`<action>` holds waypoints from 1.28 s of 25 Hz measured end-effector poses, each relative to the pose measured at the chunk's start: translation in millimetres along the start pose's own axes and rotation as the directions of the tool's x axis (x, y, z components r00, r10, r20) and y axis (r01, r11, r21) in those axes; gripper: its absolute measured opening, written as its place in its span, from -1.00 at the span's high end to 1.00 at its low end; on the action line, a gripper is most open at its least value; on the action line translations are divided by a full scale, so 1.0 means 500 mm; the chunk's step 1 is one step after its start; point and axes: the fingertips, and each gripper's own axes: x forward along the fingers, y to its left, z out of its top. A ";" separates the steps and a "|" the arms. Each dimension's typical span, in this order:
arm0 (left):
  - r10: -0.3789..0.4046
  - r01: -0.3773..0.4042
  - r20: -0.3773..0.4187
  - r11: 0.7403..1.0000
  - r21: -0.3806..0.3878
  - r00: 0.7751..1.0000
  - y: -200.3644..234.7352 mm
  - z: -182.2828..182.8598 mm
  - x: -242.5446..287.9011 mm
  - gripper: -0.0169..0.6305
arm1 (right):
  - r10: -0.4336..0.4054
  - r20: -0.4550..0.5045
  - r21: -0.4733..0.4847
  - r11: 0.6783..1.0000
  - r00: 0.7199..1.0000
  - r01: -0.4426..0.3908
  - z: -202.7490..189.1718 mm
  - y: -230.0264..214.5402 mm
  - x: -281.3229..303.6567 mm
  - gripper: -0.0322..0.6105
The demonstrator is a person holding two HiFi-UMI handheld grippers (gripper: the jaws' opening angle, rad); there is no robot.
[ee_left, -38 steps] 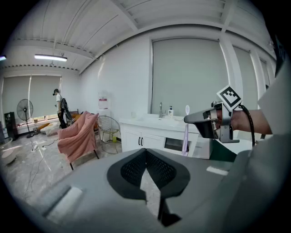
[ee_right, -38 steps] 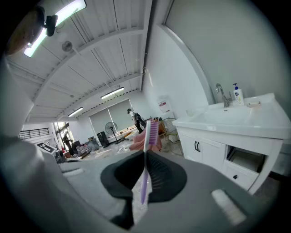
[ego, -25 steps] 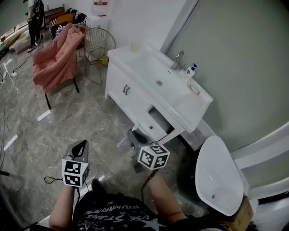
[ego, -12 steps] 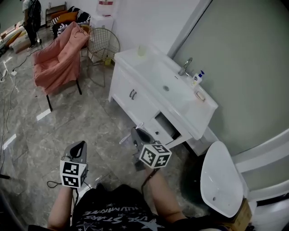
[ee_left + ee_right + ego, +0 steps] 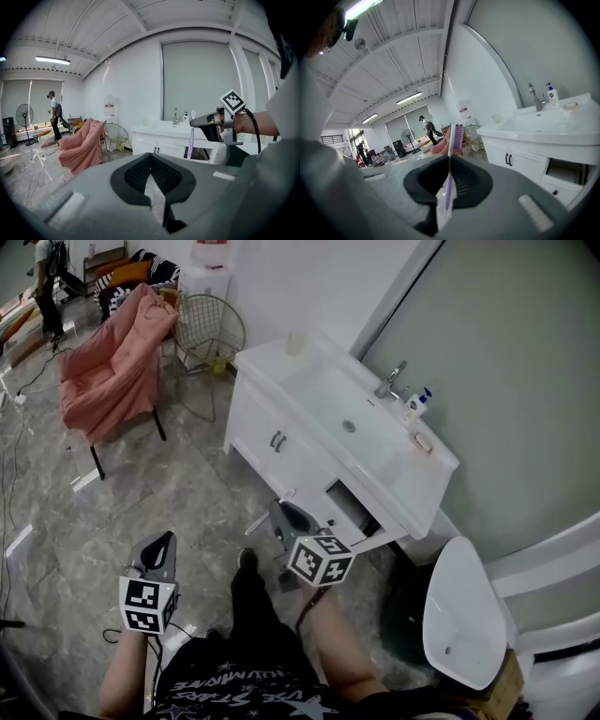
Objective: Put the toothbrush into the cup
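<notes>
Right gripper [image 5: 450, 158]: jaws nearly together, clamped on the purple toothbrush [image 5: 449, 185], handle pinched between the pads, bristle head sticking up at 12 o'clock past the tips. Head view: right gripper [image 5: 281, 517] is over the grey floor in front of the white vanity [image 5: 281, 442], brush lying crosswise at the tips. Cup [image 5: 296, 343] sits on the far left corner of the vanity top, 12 o'clock from my right gripper and well apart from it. In the right gripper view the cup [image 5: 497, 118] shows at 2 o'clock of the brush head. Left gripper [image 5: 150, 157]: jaws narrow, tips meeting, nothing between them. In the head view it [image 5: 167, 542] hangs at 8 o'clock of the right one, over the floor. Faucet [image 5: 394, 381] and soap bottle [image 5: 416, 404] are at the back of the basin.
</notes>
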 end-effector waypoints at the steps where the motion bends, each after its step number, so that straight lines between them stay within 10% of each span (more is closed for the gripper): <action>1: -0.001 0.001 -0.005 1.000 0.002 1.000 0.006 0.000 0.015 0.92 | 0.003 -0.004 0.002 1.000 1.000 -0.003 0.001 -0.009 0.018 0.83; 32: 0.040 -0.040 -0.019 0.999 0.021 0.999 0.094 0.307 0.714 0.92 | 0.086 0.010 0.063 0.994 0.996 -0.087 0.380 -0.493 0.522 0.83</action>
